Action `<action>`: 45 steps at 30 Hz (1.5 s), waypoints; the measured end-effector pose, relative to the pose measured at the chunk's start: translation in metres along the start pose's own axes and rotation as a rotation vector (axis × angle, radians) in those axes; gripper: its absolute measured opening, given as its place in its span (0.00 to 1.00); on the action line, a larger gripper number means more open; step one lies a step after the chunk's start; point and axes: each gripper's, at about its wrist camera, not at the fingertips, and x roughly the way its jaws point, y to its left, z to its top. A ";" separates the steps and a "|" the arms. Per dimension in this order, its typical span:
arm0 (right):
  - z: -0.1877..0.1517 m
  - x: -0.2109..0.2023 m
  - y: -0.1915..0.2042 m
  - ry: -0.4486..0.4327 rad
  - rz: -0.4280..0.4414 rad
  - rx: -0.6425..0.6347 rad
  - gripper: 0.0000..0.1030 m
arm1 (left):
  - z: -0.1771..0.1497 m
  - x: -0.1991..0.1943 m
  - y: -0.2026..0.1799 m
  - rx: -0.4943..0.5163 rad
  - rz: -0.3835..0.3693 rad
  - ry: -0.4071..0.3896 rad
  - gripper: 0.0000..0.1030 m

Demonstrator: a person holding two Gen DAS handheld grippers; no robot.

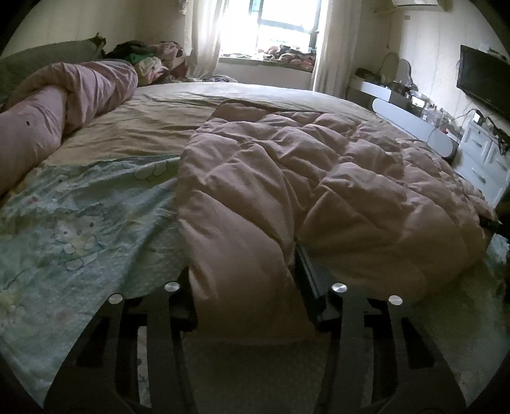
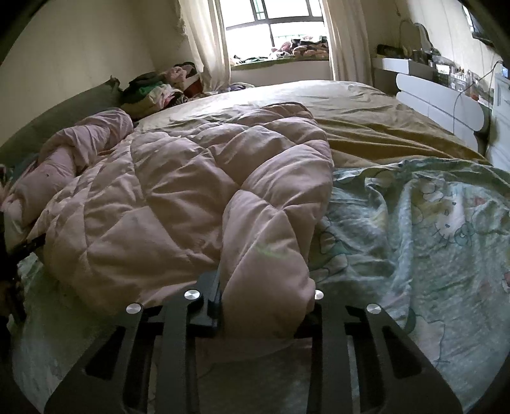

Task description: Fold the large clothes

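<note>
Across the middle of both frames lies a puffy pink quilted comforter (image 1: 287, 178) on a bed (image 1: 153, 127), bunched into a thick band. In the left wrist view its long axis runs from the lower centre up toward the right edge of the frame; in the right wrist view the same comforter (image 2: 178, 197) stretches from the lower centre toward the left edge. The 2 near ends of the band point down toward the cameras.

At the bottom centre of the left wrist view, the left tongs (image 1: 248, 299) are narrowed onto a fold of the comforter, dark fingers (image 1: 307, 274) pressing its sides. At the bottom centre of the right wrist view, the right tongs (image 2: 264, 305) pinch another fold of it the same way.

A pale green cartoon-print sheet (image 1: 73, 223) lies under the comforter, over an olive bedspread (image 2: 382, 127). A second pink duvet (image 1: 63, 105) sits rolled at the left of the frame. A bright window (image 2: 280, 28) fills the top centre.
</note>
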 end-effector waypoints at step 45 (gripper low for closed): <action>-0.036 -0.076 0.020 0.010 -0.035 0.006 0.25 | -0.030 -0.072 0.000 0.034 0.060 0.072 0.25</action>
